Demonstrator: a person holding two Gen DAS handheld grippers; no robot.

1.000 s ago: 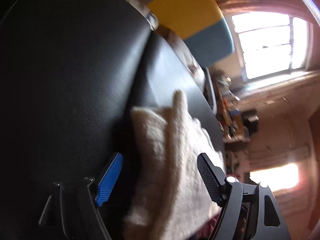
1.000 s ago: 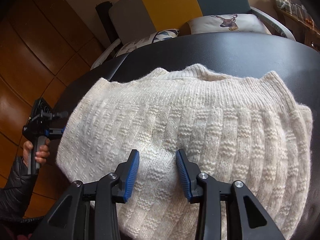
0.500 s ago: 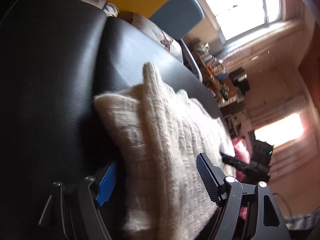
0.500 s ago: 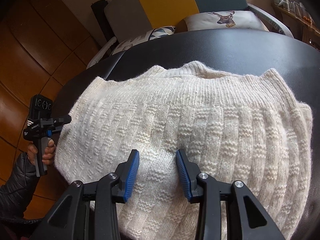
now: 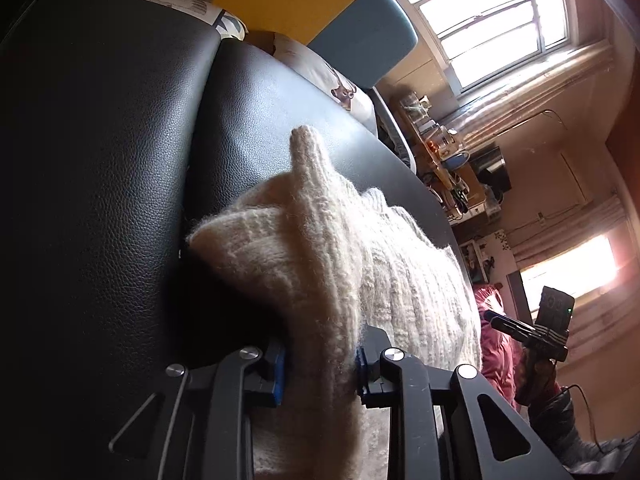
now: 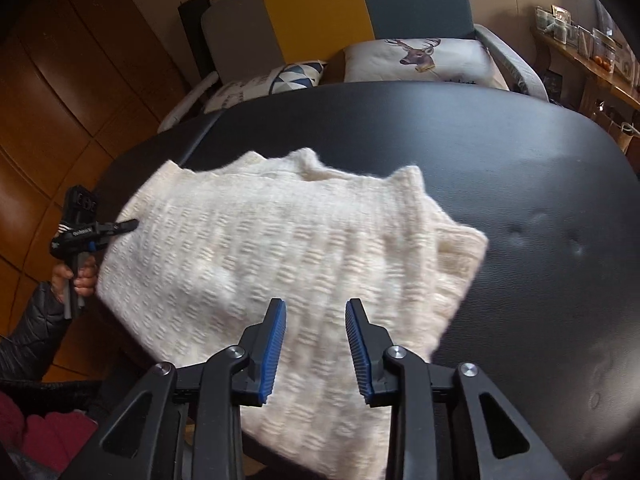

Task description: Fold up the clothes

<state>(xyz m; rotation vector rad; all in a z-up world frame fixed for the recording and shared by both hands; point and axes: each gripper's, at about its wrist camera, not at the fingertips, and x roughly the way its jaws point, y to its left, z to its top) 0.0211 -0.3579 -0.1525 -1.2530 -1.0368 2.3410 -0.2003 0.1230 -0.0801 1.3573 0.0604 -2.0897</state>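
A cream knitted sweater (image 6: 260,240) lies folded on a black leather surface (image 6: 520,160). In the left wrist view its near edge (image 5: 320,248) bunches up between the blue pads of my left gripper (image 5: 320,360), whose jaws are closing and pinch the knit. The right wrist view shows that same left gripper (image 6: 120,226) at the sweater's left edge, held by a hand. My right gripper (image 6: 316,320) hovers above the sweater's near side. Its jaws are closing, still apart, with no fabric caught between them. It also shows far right as the right gripper (image 5: 520,328).
An armchair (image 6: 320,12) with a grey, yellow and teal back stands behind the surface, with a deer cushion (image 6: 420,60) and a triangle-patterned cushion (image 6: 296,74). A cluttered wooden shelf (image 6: 592,52) runs along the right. Bare black leather (image 5: 100,160) spreads around the sweater.
My left gripper's jaws have come together on the sweater's edge. My right gripper has drawn back and upward, so the sweater looks smaller and its right edge shows.
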